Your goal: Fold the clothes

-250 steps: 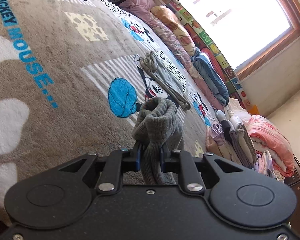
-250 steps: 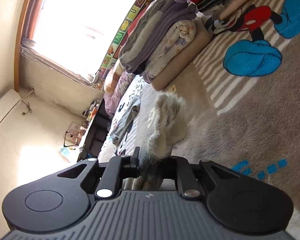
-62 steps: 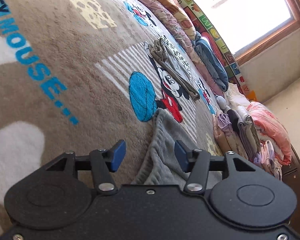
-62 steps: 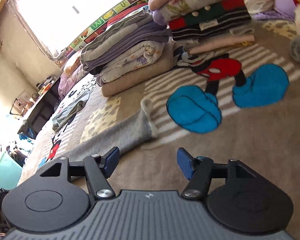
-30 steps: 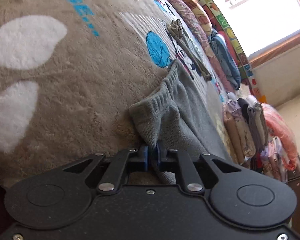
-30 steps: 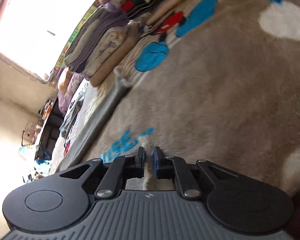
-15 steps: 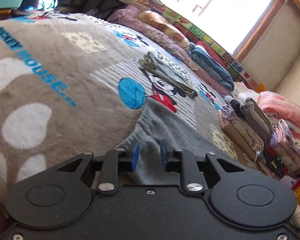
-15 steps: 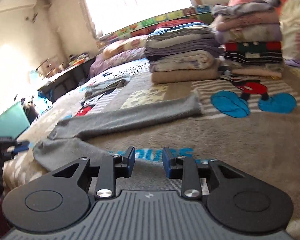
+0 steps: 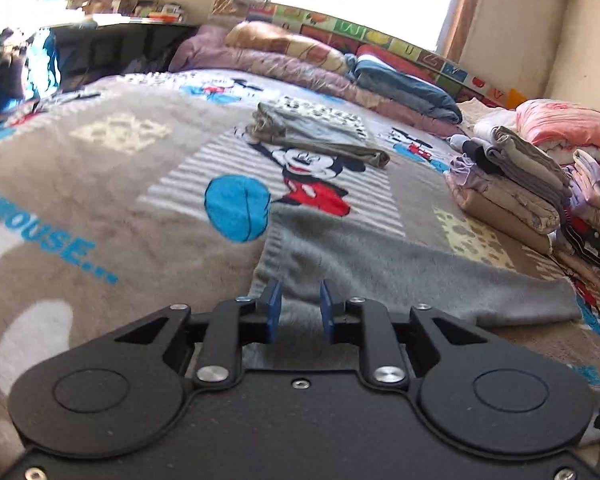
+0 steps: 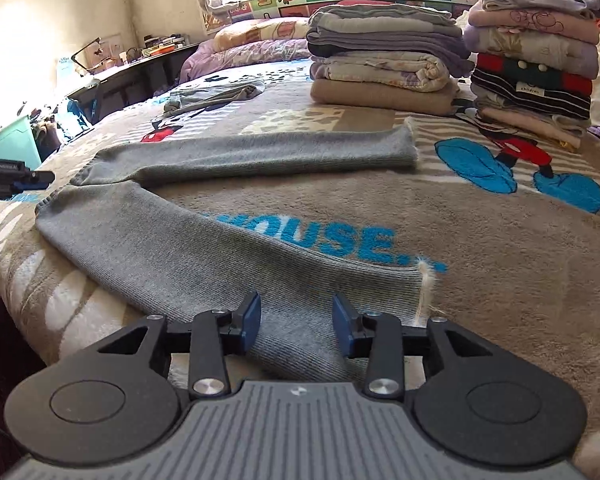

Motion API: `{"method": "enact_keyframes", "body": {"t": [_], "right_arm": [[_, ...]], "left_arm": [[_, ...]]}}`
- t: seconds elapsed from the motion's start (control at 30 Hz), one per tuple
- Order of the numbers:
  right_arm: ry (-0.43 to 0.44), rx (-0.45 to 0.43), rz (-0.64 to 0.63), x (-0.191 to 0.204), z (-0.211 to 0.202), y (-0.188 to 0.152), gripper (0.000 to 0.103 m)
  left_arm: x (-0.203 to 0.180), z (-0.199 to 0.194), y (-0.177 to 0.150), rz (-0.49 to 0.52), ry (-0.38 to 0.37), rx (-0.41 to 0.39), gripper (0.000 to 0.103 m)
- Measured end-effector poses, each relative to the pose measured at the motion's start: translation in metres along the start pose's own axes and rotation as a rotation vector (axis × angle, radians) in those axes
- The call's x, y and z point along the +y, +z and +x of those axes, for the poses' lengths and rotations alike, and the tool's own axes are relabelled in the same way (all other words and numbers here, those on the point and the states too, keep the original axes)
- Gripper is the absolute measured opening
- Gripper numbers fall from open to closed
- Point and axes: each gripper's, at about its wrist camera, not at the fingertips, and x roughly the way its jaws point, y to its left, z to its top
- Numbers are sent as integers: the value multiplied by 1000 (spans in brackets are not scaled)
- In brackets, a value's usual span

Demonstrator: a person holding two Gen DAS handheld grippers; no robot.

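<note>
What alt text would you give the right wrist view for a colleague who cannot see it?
Grey knit leggings lie spread in a V on a Mickey Mouse blanket, with the right tool open above the near leg's cuff end, gripping nothing. Behind stand two stacks of folded clothes, and a crumpled grey garment lies far left.

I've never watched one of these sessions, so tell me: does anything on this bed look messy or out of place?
Mostly tidy. The grey leggings lie flat with legs splayed apart, not yet folded. A crumpled garment lies loose farther back, unlike the neat folded stacks.
</note>
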Motion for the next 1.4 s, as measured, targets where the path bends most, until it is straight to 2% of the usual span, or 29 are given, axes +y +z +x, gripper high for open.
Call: {"method": "enact_keyframes", "body": {"t": [0.03, 0.07, 0.1, 0.13, 0.27, 0.43, 0.5, 0.57, 0.67, 0.87, 0.97, 1.0, 1.07, 1.13, 1.17, 1.3, 1.33, 1.4], "right_arm": [[-5, 5, -13, 1, 0, 0, 41], [-9, 8, -28, 2, -1, -1, 42], [-19, 16, -52, 5, -1, -1, 44], [-30, 31, -80, 7, 1, -2, 44], [-38, 60, -116, 7, -2, 0, 46], [-41, 52, -204, 9, -23, 0, 49], [-47, 47, -272, 15, -32, -1, 49], [-46, 49, -353, 21, -38, 0, 51], [-54, 75, -471, 31, -40, -5, 55], [-109, 138, -627, 46, -28, -21, 55], [-127, 153, -662, 50, -25, -27, 55], [-128, 152, -664, 51, -25, -27, 55], [-118, 144, -640, 51, -27, -25, 55], [-80, 116, -551, 45, -32, -17, 55], [-61, 102, -505, 42, -35, -14, 55], [45, 8, -225, 18, -42, 0, 54], [77, -21, -137, 8, -41, -1, 53], [142, -79, 40, -12, -38, -5, 53]], "left_arm": [[0, 8, -3, 17, -8, 16, 22], [0, 21, -10, 36, 0, 67, 32], [1, 36, -17, 58, 17, 134, 33], [-1, 40, -19, 76, 29, 159, 33], [-15, 25, -16, 140, 52, 149, 37], [-14, -1, -15, 216, 0, 175, 42], [-15, -13, -15, 272, -4, 178, 50], [-18, -23, -17, 363, 22, 173, 50], [-26, -31, -25, 553, 87, 162, 50], [-35, -31, -58, 888, 119, 159, 50], [-41, -29, -73, 1016, 149, 156, 50], [-43, -29, -74, 1025, 149, 152, 50], [-53, -31, -60, 944, 98, 116, 50], [-64, -33, -44, 849, 38, 74, 49], [-71, -33, -34, 785, 7, 49, 39], [-105, -8, 4, 421, -162, 1, 26], [-114, 4, 10, 345, -186, -3, 26], [-130, 29, 14, 245, -182, 6, 25]]}}
